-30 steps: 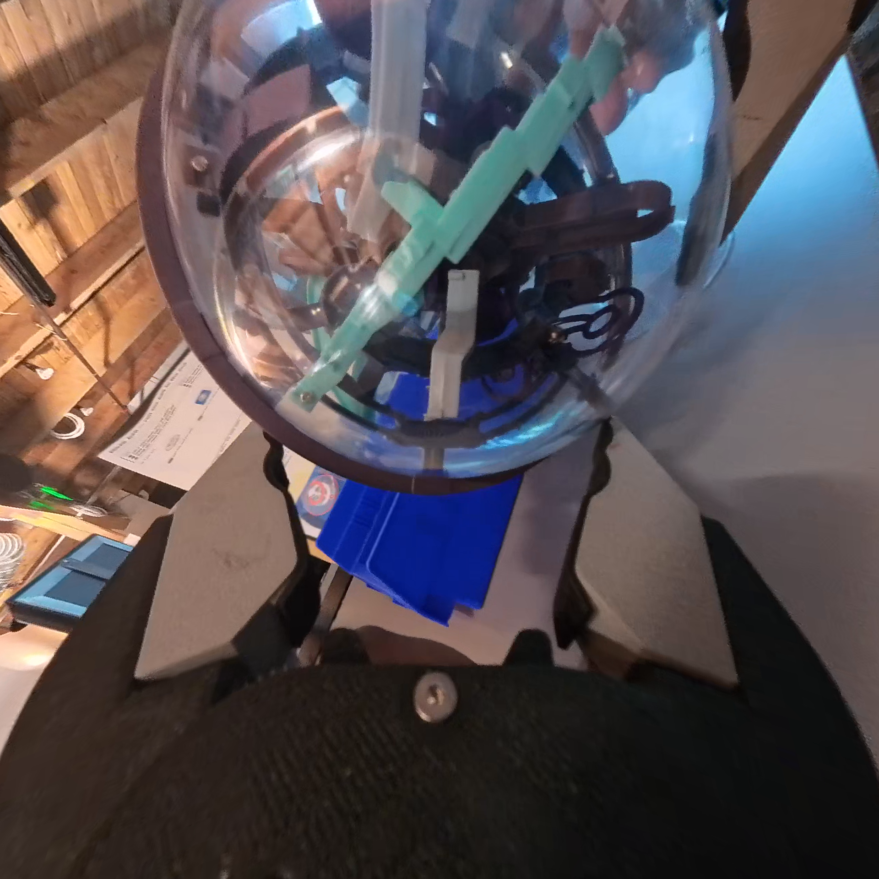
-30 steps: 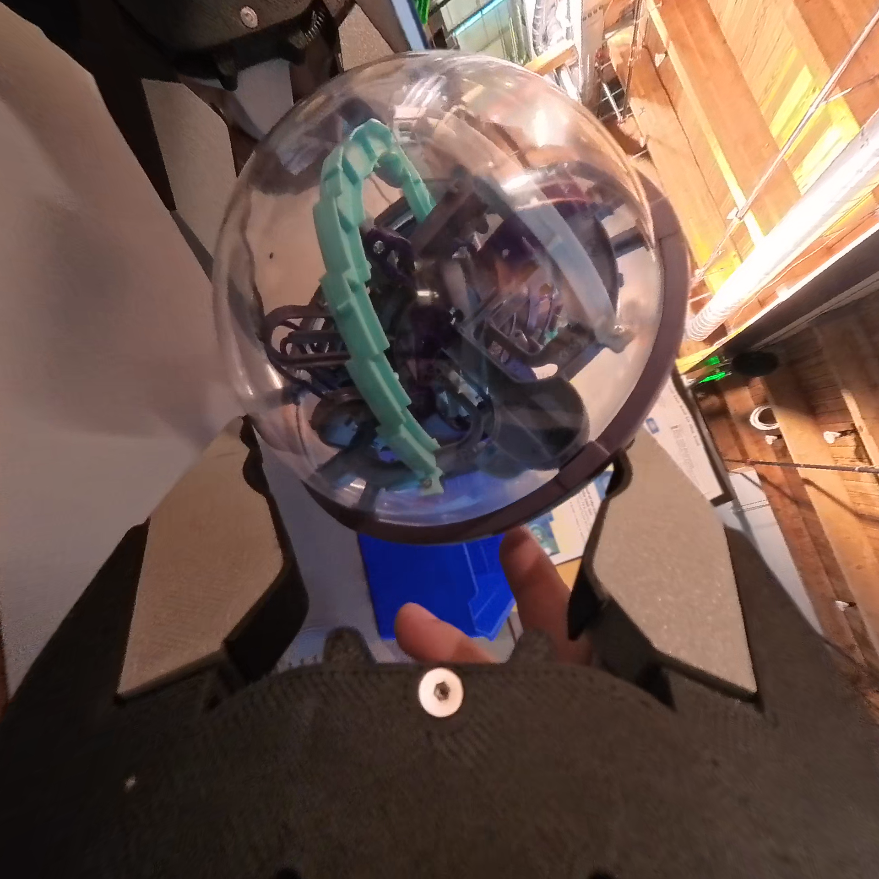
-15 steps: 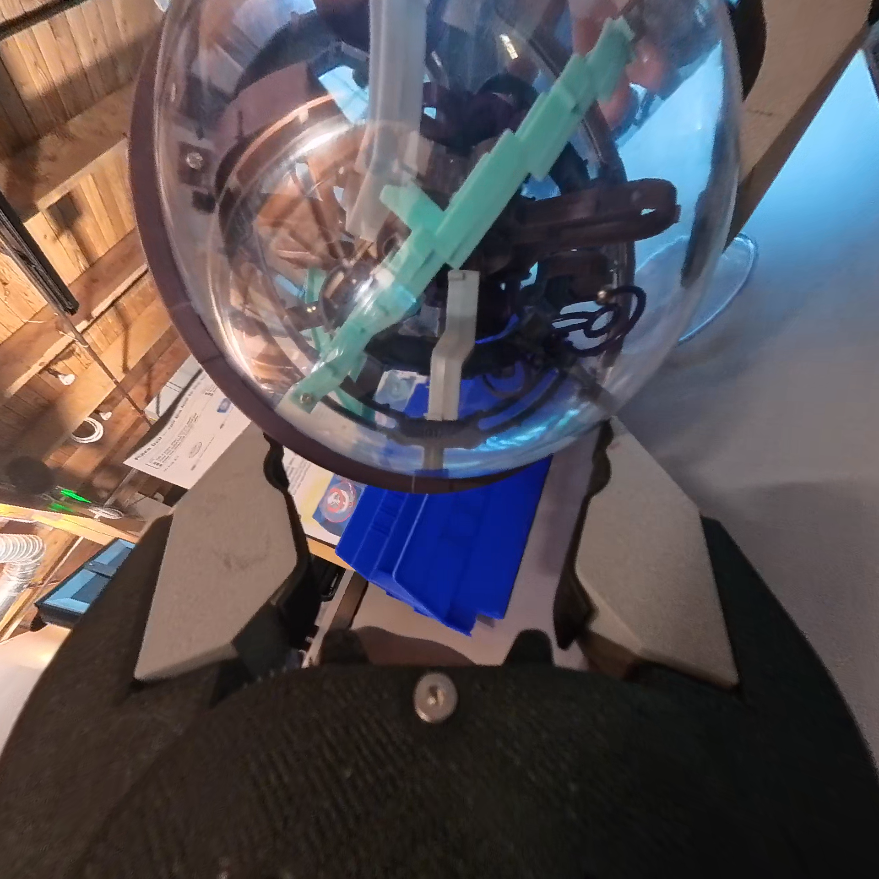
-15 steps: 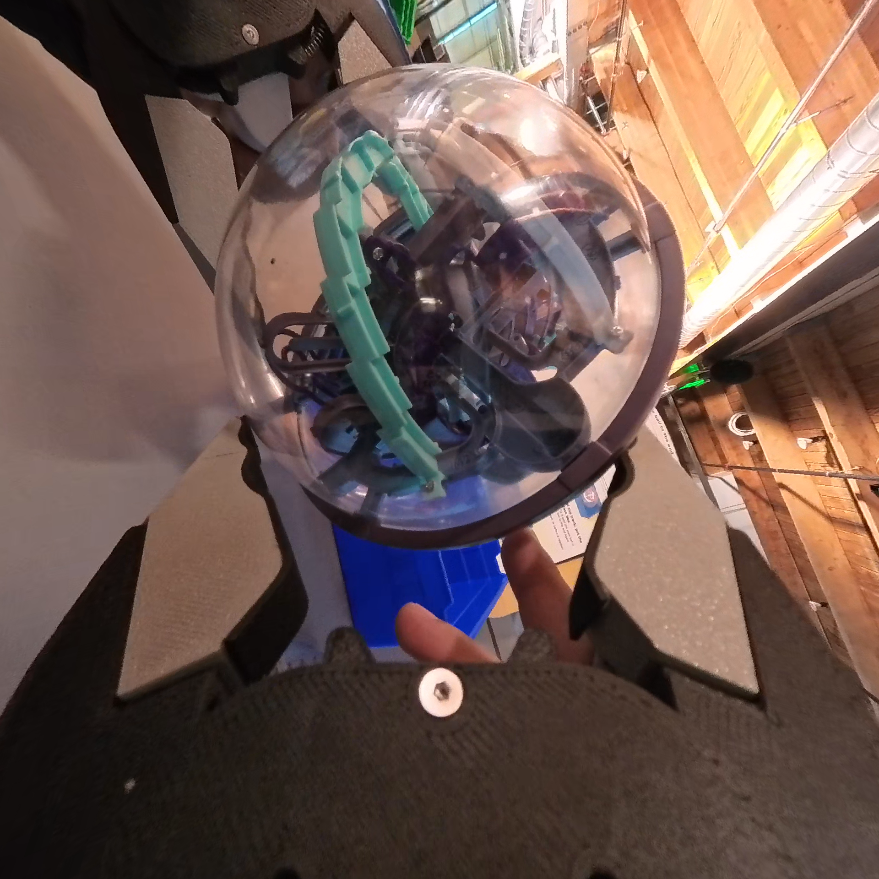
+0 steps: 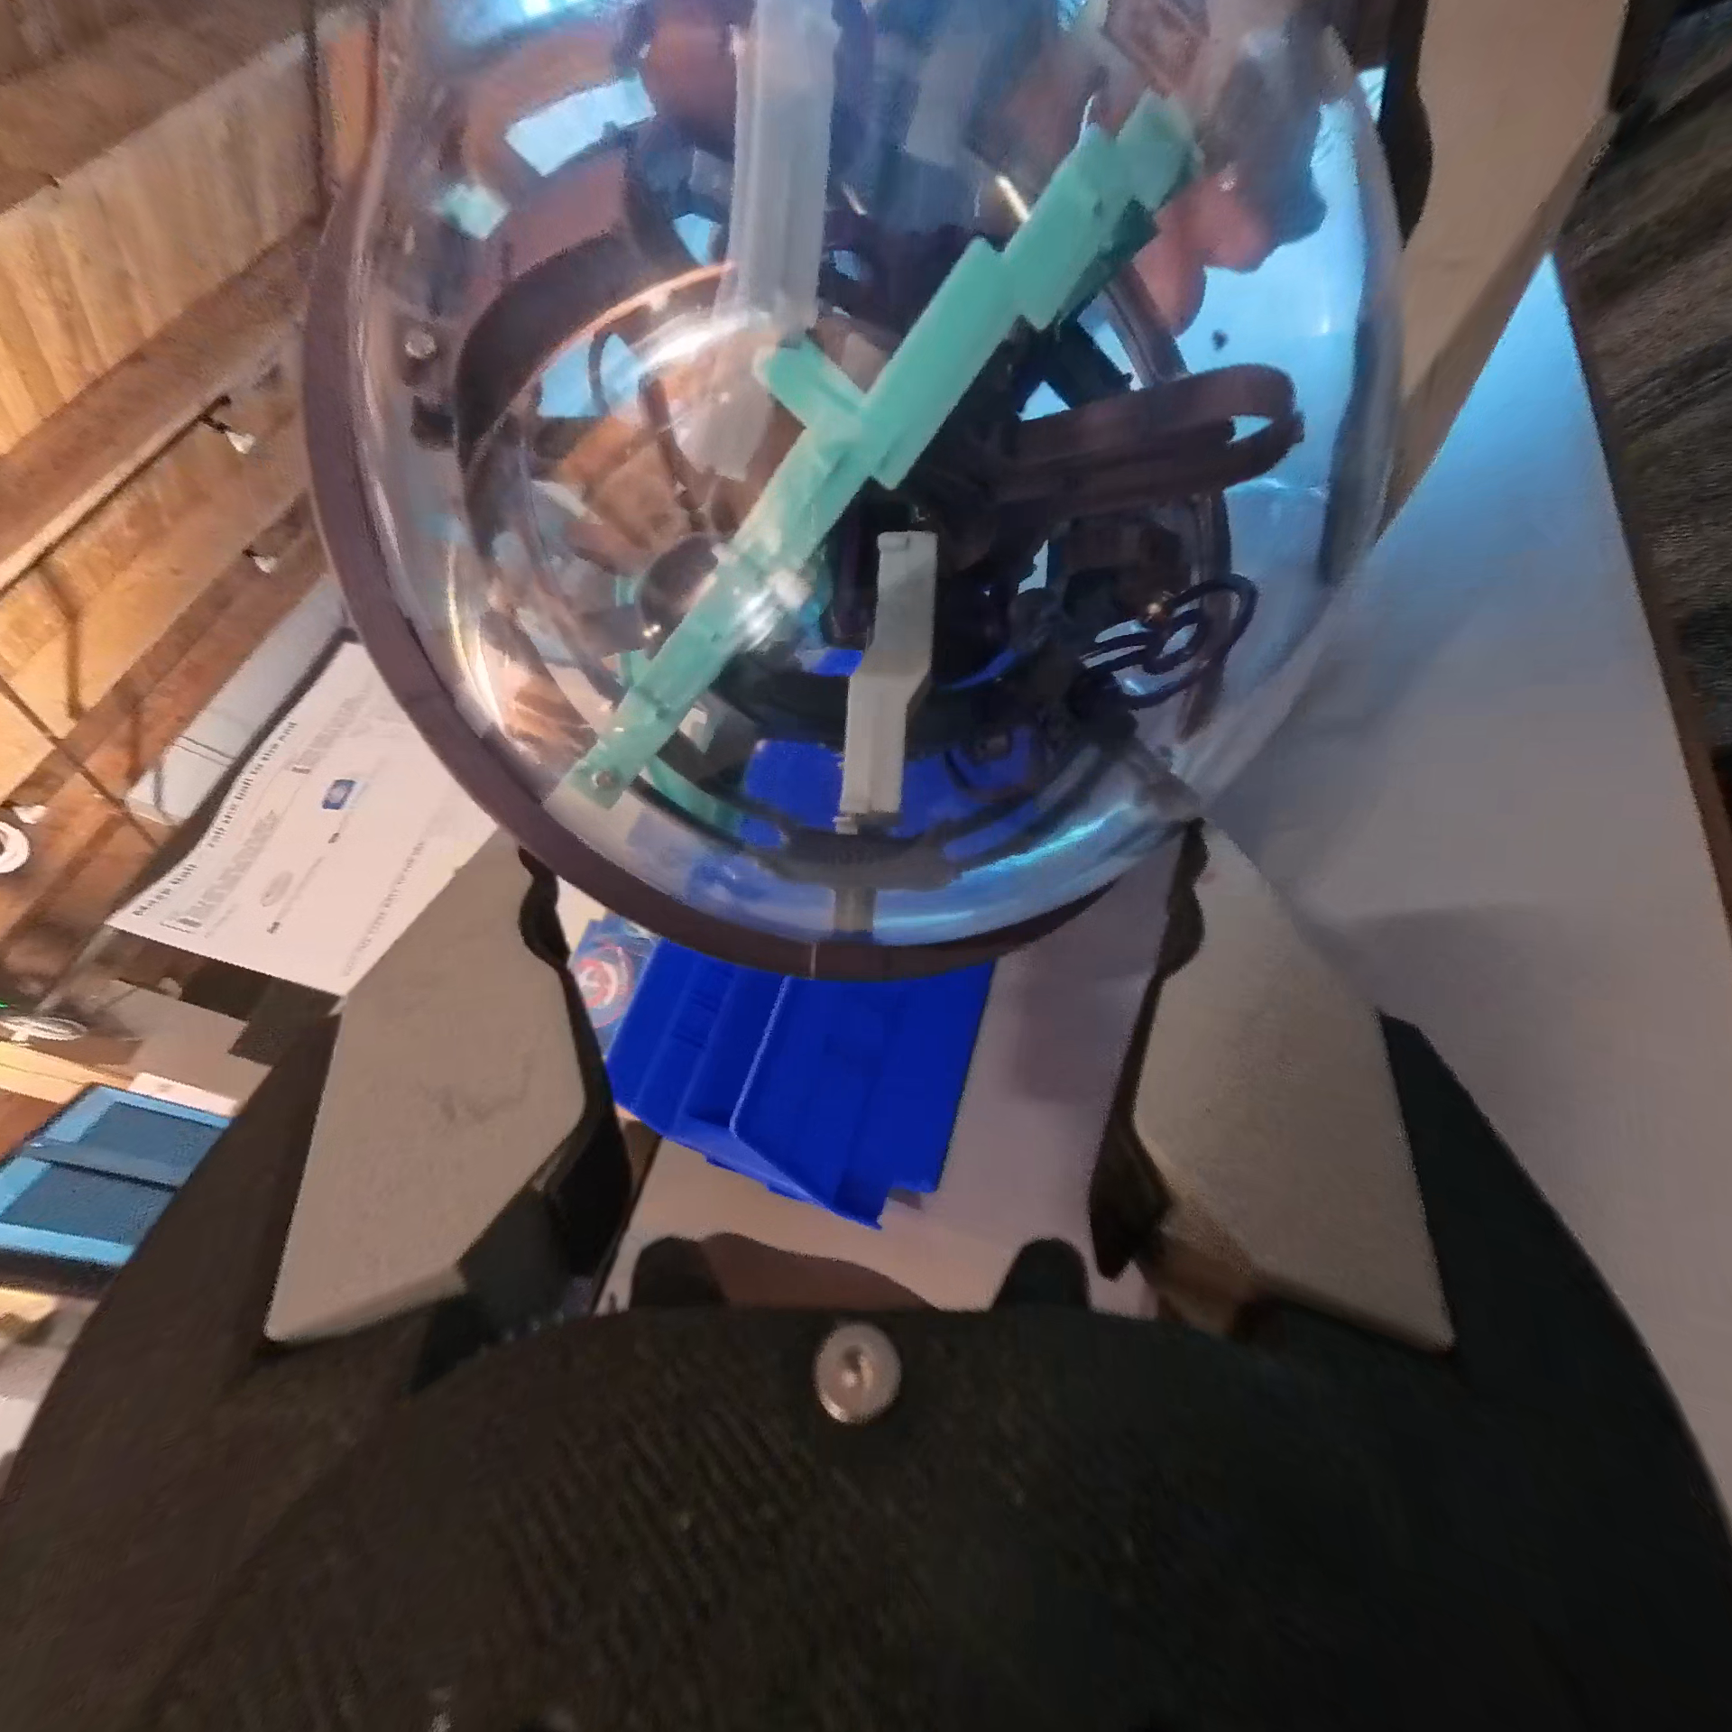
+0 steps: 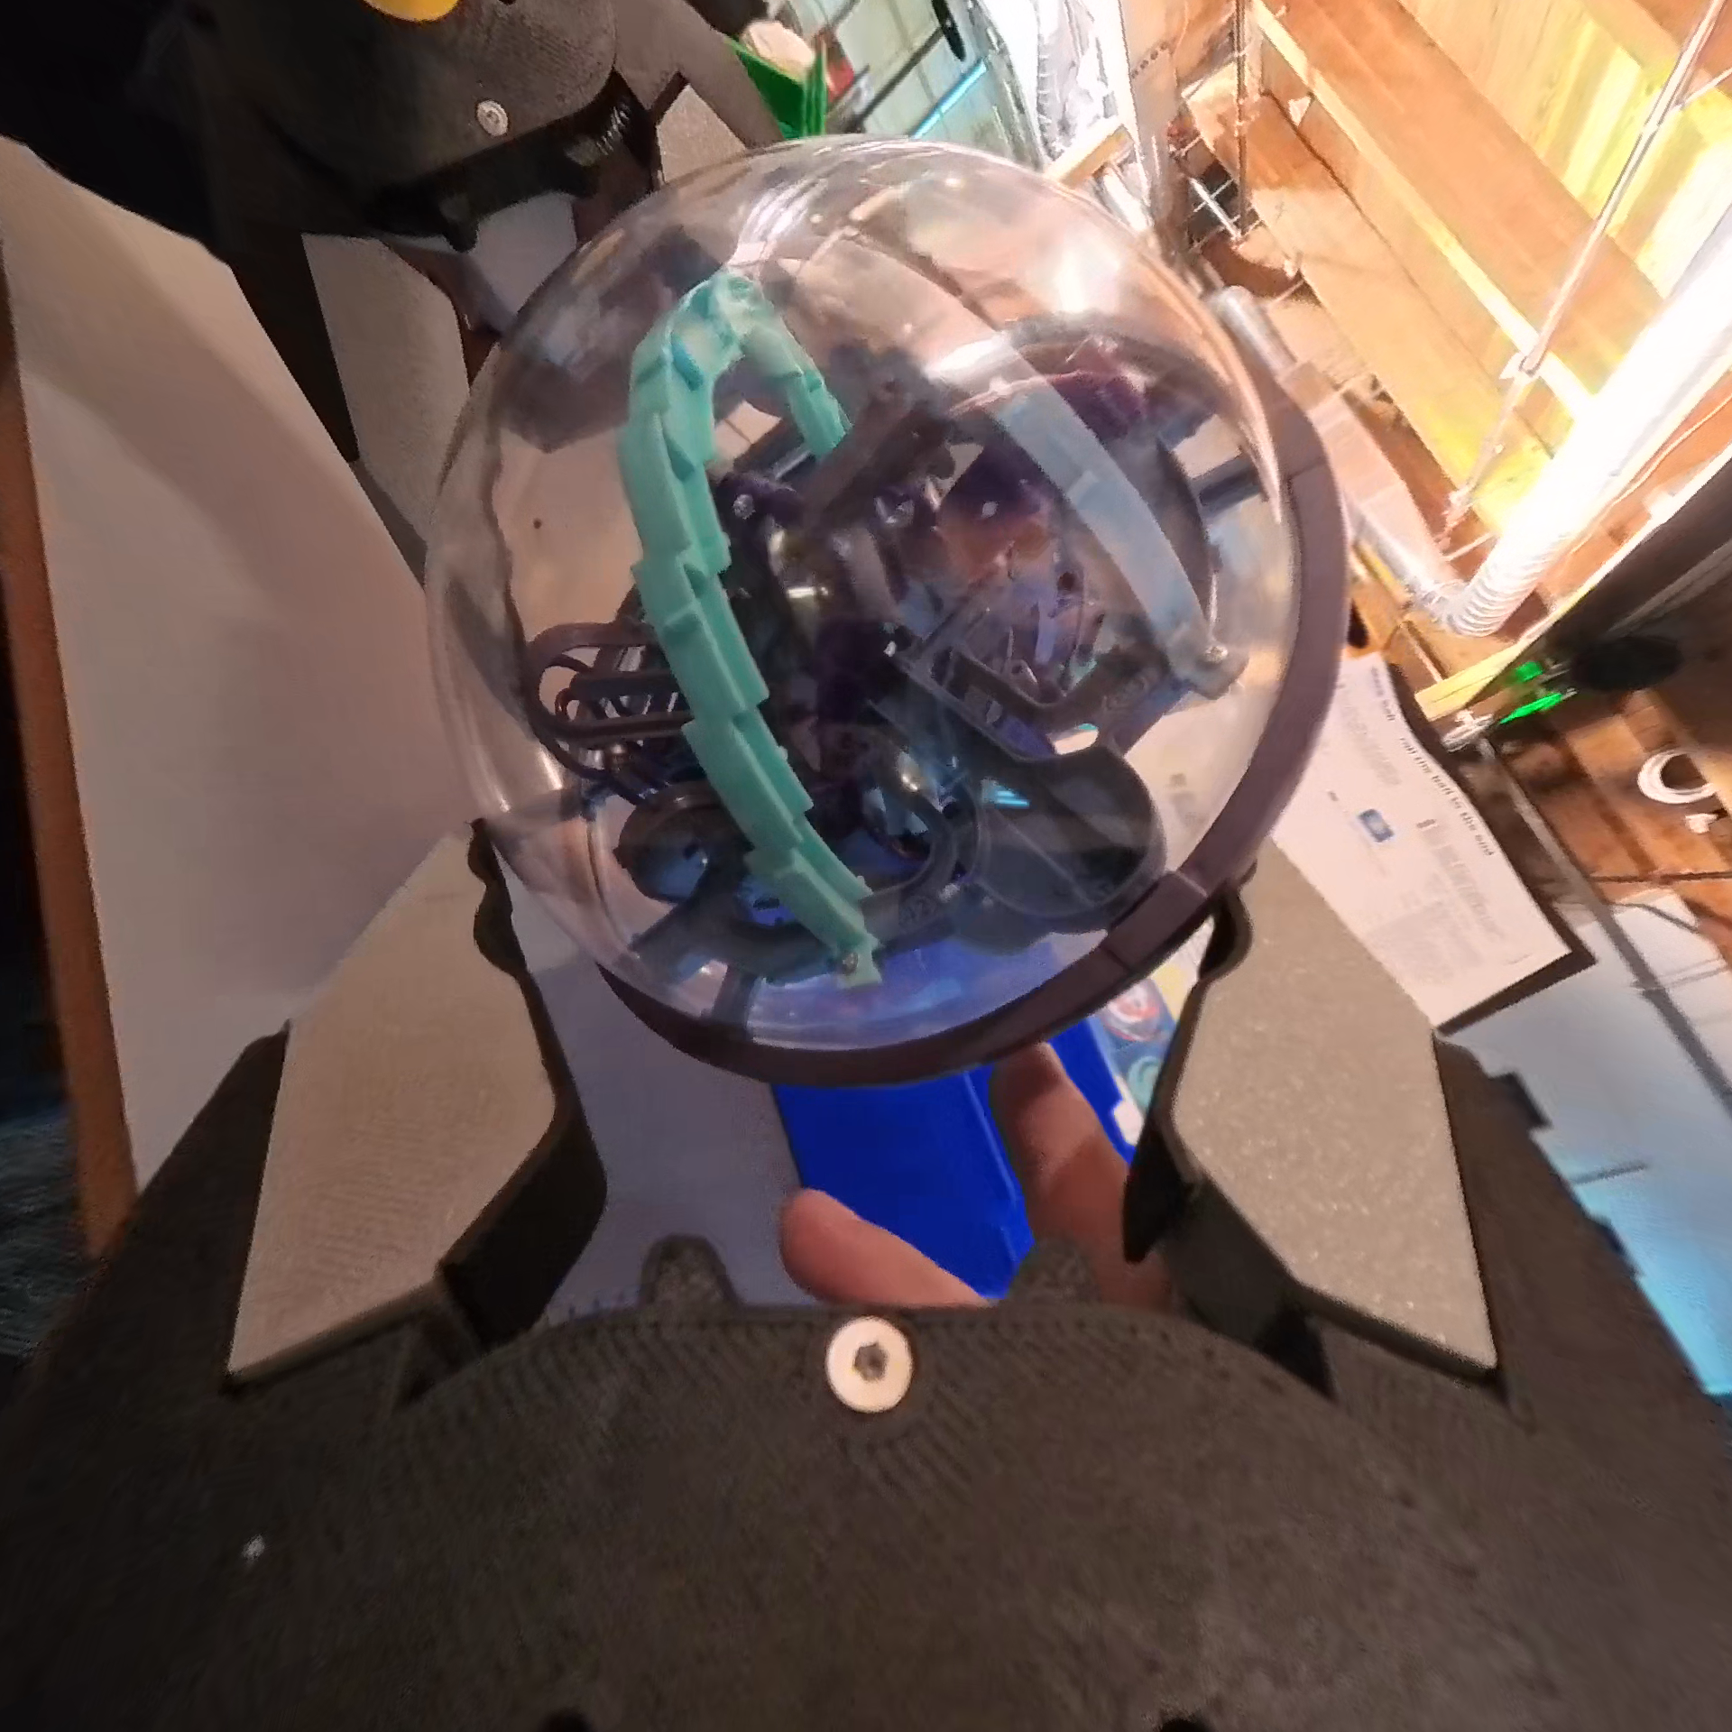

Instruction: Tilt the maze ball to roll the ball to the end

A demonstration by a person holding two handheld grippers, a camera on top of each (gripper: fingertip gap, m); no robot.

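Your left gripper (image 5: 858, 872) and right gripper (image 6: 858, 881) fingers both clamp maze ball (image 6: 881, 600); blue bin (image 5: 806, 1078) behind, now lower versus earlier frame; white bench (image 5: 1462, 750) alongside.

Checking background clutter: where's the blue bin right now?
Both wrist views: blue bin sits behind and below the maze ball, framed between each gripper's fingers.

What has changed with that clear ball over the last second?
The clear plastic maze ball has been turned slightly: behind it the blue plastic bin and printed paper sheet have shifted, and the now pictures are motion-blurred. Both tongs, left and right, stay clamped on it; nothing was released.
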